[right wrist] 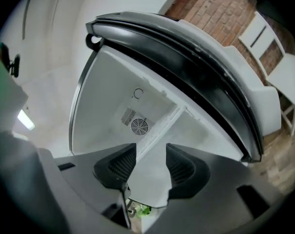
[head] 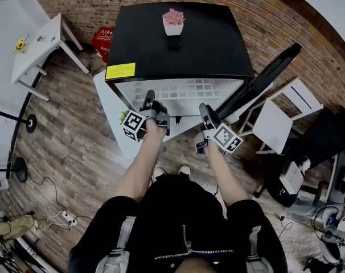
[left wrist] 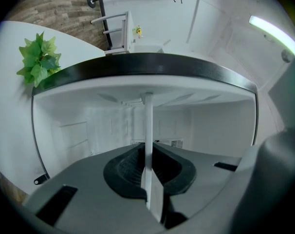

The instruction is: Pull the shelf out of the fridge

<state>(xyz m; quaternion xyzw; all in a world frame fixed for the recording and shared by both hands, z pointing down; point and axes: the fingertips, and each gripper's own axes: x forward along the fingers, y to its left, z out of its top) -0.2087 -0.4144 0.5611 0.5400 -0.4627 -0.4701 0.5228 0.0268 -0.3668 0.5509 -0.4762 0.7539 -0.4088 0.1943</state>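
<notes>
The black fridge (head: pixel 178 44) stands open toward me, its door (head: pixel 272 73) swung to the right. The white grid shelf (head: pixel 184 89) sticks out of its front. My left gripper (head: pixel 154 111) is at the shelf's front left. In the left gripper view that gripper (left wrist: pixel 150 179) is shut on the shelf's thin white edge (left wrist: pixel 148 126). My right gripper (head: pixel 205 118) is at the front right. In the right gripper view this gripper (right wrist: pixel 150 162) is open, with the white shelf (right wrist: pixel 146 184) between the jaws and gaps on both sides.
A pink flower pot (head: pixel 173 21) sits on the fridge top. The fridge rests on a white platform (head: pixel 107 92) with a green plant (left wrist: pixel 39 57) on it. A white table (head: pixel 38 44) and red crate (head: pixel 104 40) are at the left, a white chair (head: pixel 286 110) at the right.
</notes>
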